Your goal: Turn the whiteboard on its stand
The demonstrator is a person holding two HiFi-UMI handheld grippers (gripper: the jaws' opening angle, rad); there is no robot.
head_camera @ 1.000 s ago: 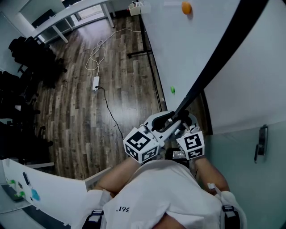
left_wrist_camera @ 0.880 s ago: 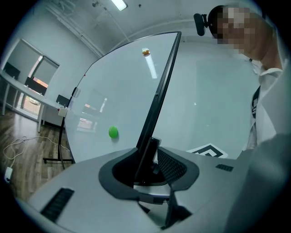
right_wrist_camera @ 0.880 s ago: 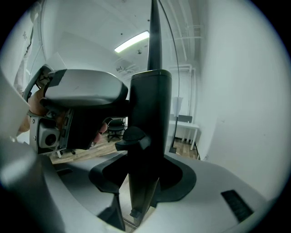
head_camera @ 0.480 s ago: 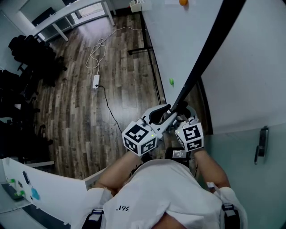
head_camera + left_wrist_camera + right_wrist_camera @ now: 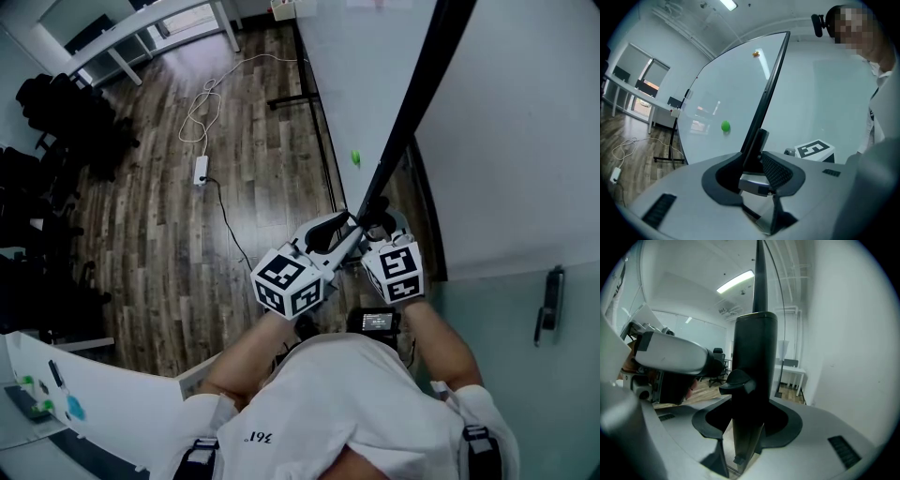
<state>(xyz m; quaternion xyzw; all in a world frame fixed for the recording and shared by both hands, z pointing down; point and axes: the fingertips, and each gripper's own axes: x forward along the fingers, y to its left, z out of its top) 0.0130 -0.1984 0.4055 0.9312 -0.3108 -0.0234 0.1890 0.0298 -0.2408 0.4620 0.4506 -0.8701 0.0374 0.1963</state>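
The whiteboard [image 5: 361, 70] stands tilted on its stand [image 5: 322, 150], with its black frame edge [image 5: 412, 112] running from the top of the head view down to my grippers. A green magnet [image 5: 355, 157] sticks to its white face. My left gripper [image 5: 350, 228] is shut on the lower end of that frame edge [image 5: 765, 108]; the green magnet [image 5: 725, 125] and an orange magnet [image 5: 755, 54] show beside it. My right gripper [image 5: 379, 225] is shut on the same black edge [image 5: 755, 352] from the other side. The left gripper [image 5: 670, 357] lies close beside it.
A power strip with a white cable [image 5: 201, 173] lies on the wooden floor. Black office chairs [image 5: 52, 122] stand at the left and a white desk [image 5: 141, 33] at the back. A second white board [image 5: 84, 403] is at the bottom left. A wall with a door handle [image 5: 548, 300] is at the right.
The board has swung: its black edge stands steeper in the head view, and the orange magnet has left the top of that view. Both grippers moved slightly up with the edge, still shut on it.
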